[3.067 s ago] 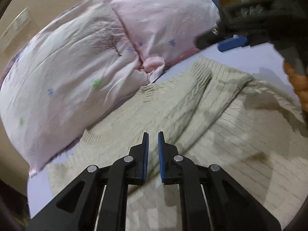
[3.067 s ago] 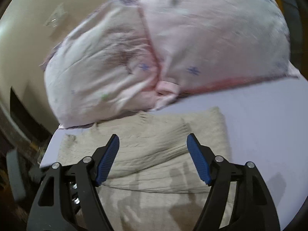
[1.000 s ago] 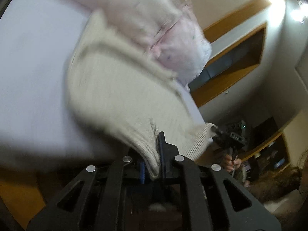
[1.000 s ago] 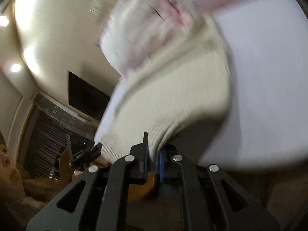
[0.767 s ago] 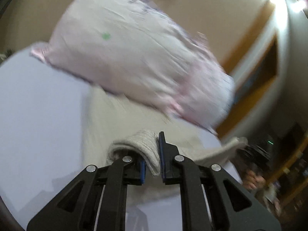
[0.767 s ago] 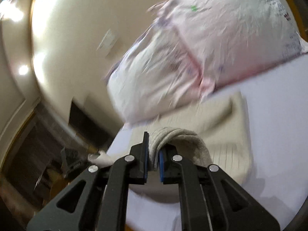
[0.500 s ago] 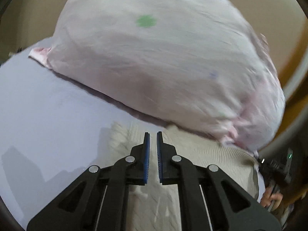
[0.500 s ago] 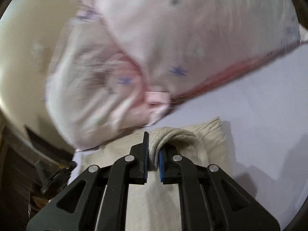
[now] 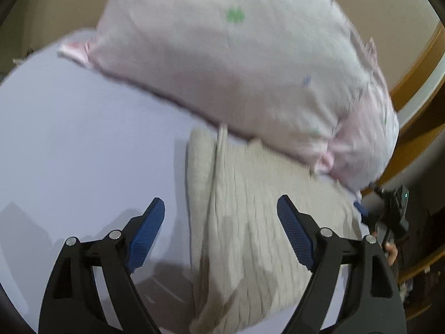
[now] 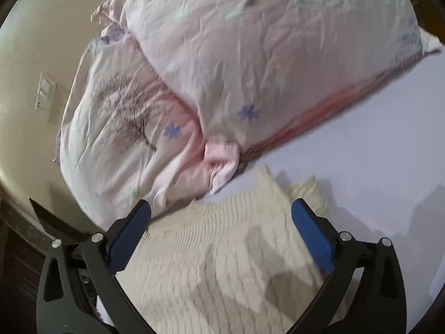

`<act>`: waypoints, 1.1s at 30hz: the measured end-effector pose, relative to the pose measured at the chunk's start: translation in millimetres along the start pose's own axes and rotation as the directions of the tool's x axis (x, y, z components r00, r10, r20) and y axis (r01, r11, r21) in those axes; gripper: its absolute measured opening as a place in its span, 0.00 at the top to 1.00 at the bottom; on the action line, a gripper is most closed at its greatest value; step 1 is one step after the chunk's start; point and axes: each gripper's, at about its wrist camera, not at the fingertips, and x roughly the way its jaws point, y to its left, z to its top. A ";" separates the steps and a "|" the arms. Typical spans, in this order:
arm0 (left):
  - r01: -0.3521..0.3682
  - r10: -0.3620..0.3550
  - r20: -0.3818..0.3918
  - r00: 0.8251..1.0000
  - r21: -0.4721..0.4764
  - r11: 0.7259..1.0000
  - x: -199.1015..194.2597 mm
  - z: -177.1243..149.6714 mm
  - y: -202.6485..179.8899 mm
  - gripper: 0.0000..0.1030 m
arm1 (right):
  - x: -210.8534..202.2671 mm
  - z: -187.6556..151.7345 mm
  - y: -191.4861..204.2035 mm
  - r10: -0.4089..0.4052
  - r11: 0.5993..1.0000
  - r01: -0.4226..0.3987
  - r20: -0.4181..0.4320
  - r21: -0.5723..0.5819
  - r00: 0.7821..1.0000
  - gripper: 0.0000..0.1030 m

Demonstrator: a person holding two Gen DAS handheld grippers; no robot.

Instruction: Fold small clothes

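A cream cable-knit sweater (image 9: 250, 222) lies folded on the lavender bed sheet (image 9: 83, 144), its far edge against the pink pillows. It also shows in the right wrist view (image 10: 222, 264). My left gripper (image 9: 221, 222) is open and empty, hovering over the sweater's left edge. My right gripper (image 10: 221, 228) is open and empty above the sweater's right part. The other gripper (image 9: 395, 211) shows at the far right of the left wrist view.
Two pink floral pillows (image 10: 250, 69) are stacked at the head of the bed; they also show in the left wrist view (image 9: 236, 64). A beige wall with a switch plate (image 10: 44, 94) stands behind. Bare sheet (image 10: 375, 153) lies to the right of the sweater.
Both grippers carried the sweater's hem up over toward the pillows, laid it down and opened. The sweater now lies folded in half.
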 end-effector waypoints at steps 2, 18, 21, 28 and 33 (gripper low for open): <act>0.001 -0.002 -0.079 0.997 -0.002 1.000 14.3 -7.1 0.2 0.20 | 0.6 -5.7 0.5 0.003 1.000 -0.003 -0.015 -0.002 1.000 0.02; 0.392 -0.387 0.060 0.920 -0.165 0.905 6.5 3.2 -73.6 0.82 | -57.5 -22.3 -11.6 0.154 0.988 -0.154 -0.003 0.004 0.988 0.02; 0.493 -0.493 0.014 0.870 -0.065 0.868 26.2 3.7 -154.7 0.82 | -81.9 -19.8 -21.0 0.153 0.988 -0.153 0.058 0.004 0.987 0.02; 0.515 -0.485 -0.281 0.828 0.040 0.856 177.8 -43.4 -319.2 0.81 | -102.0 -14.6 -49.5 0.036 0.998 -0.043 0.115 0.054 0.993 0.02; 0.645 -0.610 -0.291 0.737 0.037 0.763 148.9 -47.3 -316.0 0.50 | -114.4 -4.7 -56.7 0.020 1.000 -0.022 0.087 0.013 0.996 0.02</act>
